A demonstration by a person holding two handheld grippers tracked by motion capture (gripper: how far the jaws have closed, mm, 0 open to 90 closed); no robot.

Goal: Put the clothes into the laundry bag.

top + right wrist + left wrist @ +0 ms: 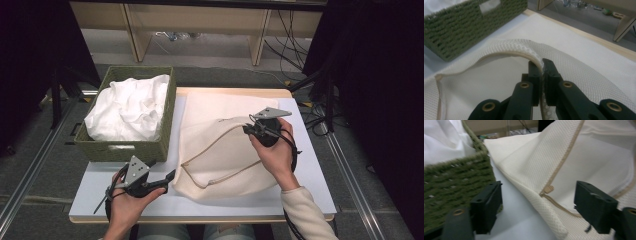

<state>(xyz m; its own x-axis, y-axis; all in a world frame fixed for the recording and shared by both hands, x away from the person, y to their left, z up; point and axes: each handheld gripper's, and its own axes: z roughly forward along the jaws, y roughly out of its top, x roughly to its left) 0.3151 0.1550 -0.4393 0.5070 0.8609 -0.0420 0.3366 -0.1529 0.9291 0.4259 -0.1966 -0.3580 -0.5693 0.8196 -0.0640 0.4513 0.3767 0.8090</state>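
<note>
High view showed a cream mesh laundry bag lying flat on the white table, just right of a green woven basket heaped with white cloth. The right gripper pinched the bag's upper edge, jaws pressed together on the mesh and lifting it off the layer beneath. The left gripper sat at the bag's near left corner, jaws spread, the zipper end between them, untouched.
</note>
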